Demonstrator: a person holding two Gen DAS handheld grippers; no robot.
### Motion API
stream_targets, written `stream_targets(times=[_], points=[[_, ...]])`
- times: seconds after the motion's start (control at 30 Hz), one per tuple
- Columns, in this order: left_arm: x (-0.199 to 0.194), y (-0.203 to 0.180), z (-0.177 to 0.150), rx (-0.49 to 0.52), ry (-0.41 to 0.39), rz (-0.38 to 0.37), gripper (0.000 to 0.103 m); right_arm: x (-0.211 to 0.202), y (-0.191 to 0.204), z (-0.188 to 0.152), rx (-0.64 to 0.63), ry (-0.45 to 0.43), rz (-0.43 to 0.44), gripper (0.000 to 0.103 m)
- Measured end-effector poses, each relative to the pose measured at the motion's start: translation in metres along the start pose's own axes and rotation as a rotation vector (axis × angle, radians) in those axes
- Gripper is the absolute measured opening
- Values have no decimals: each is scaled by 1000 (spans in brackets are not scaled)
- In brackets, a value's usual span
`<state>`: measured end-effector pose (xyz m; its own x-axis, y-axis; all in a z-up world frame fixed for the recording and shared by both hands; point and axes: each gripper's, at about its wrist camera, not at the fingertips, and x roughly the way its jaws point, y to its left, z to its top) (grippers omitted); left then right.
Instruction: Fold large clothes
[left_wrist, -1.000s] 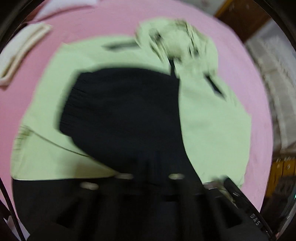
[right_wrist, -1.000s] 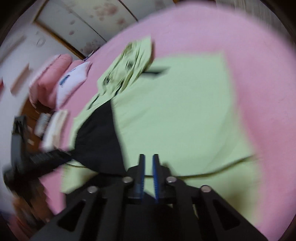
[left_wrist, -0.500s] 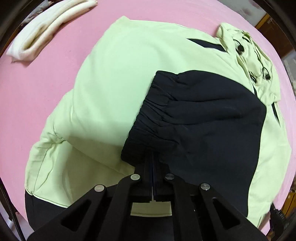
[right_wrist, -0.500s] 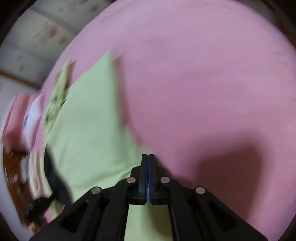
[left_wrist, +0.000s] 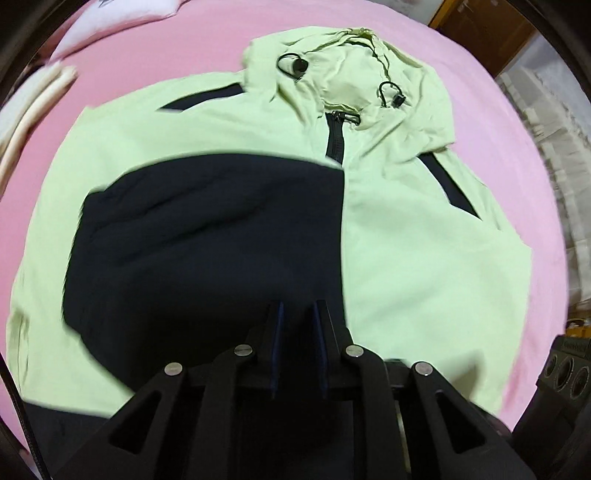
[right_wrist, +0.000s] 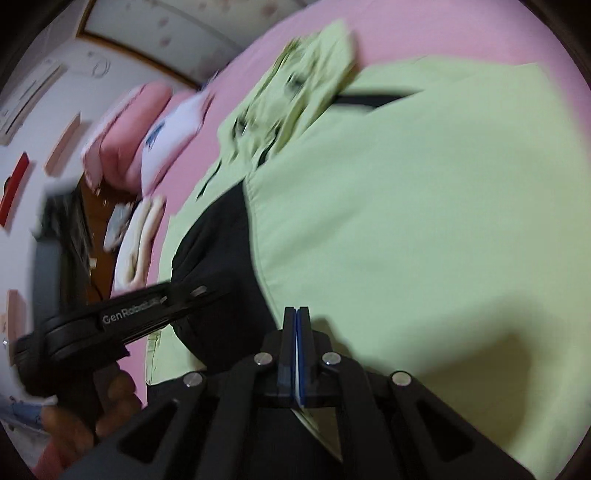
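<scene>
A light green hooded jacket (left_wrist: 424, 240) lies spread, front up, on the pink bedsheet (left_wrist: 147, 62), its hood (left_wrist: 351, 66) at the far end. A black sleeve (left_wrist: 207, 240) is folded across its chest. My left gripper (left_wrist: 298, 314) hovers over that sleeve; its jaws are opening, with a clear gap and no fabric pinched between them. In the right wrist view the jacket (right_wrist: 424, 203) fills the frame, with the black sleeve (right_wrist: 221, 266) at its left. My right gripper (right_wrist: 297, 314) is shut above the green fabric, nothing visibly between its pads. A hand (right_wrist: 81, 413) holds the left tool.
A folded cream towel (left_wrist: 33, 107) lies at the bed's left edge. Pink pillows (right_wrist: 122, 147) and a white one (right_wrist: 173, 129) sit at the head. Wooden furniture (left_wrist: 480, 26) and a lace cloth (left_wrist: 546, 122) stand beyond the right side, with a speaker (left_wrist: 565, 373) lower right.
My left gripper let go of the black cuff and drew back; the sleeve now rests across the jacket. My right gripper swung from over the pink sheet back above the jacket, still shut.
</scene>
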<state>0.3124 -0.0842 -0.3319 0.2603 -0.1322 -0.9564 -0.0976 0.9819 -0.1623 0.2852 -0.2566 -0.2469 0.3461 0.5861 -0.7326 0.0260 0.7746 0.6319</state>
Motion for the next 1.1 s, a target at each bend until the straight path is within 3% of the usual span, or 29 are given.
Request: stream_targets(times=[0.17,0.27,0.33,0.37,0.43,0.47,0.5,0.6,0.7,0.8,0.97,1.1], points=[[15,23,47,-44,-71,54,14,36,-5,56,19,-54,-26,0],[17,49,66,-49,-129,131,14,21,-30,92,10,-131,-123,0],[19,74,76,-79,-134,221,14,-4,-65,110,74,-190,-235,0],[19,86,82,-100,-134,240,13,-22,-88,115,140,-236,-243,0],[15,119,83,-190,-125,158,4,-49,-118,116,220,-293,-280,0],[15,130,84,-240,-120,113,2,-65,-131,116,240,-324,-361,0],[15,136,83,-270,-113,83,2,-72,-135,116,242,-335,-354,0],[17,136,85,-251,-102,97,2,-77,-134,116,205,-293,-383,0],[11,129,81,-243,-90,114,2,-80,-120,105,172,-271,-465,0],[8,119,77,-258,-66,94,3,-78,-110,99,192,-271,-465,0],[-11,117,34,-220,-84,77,4,-101,-102,45,210,-255,-442,0],[-24,122,-10,-158,-88,79,4,-105,-95,-3,198,-168,-462,0]])
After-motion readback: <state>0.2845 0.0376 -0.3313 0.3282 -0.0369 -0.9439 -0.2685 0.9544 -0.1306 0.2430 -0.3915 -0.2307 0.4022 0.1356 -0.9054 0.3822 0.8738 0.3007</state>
